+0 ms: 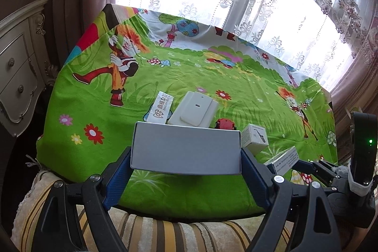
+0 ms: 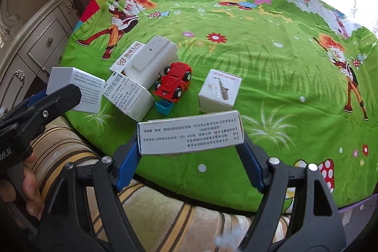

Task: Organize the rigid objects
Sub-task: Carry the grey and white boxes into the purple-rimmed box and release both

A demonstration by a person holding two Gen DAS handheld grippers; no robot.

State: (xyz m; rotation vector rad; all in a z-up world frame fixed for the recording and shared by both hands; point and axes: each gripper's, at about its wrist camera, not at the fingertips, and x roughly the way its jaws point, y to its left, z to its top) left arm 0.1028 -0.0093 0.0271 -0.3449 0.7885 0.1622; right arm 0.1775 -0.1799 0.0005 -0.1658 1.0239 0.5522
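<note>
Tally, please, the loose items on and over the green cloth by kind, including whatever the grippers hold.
Boxes: 5 – grey box, printed box, medicine box, saxophone box, dental box
White plastic device: 1
Red toy car: 1
Blue cup: 1
Total: 8

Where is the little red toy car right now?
In the right wrist view the red toy car sits mid-table on the green cloth, between the white plastic case and the saxophone box.

"JI YIN MUSIC" on saxophone box (image 2: 219,91), "DING ZHI DENTAL" on flat packet (image 2: 128,54)
</note>
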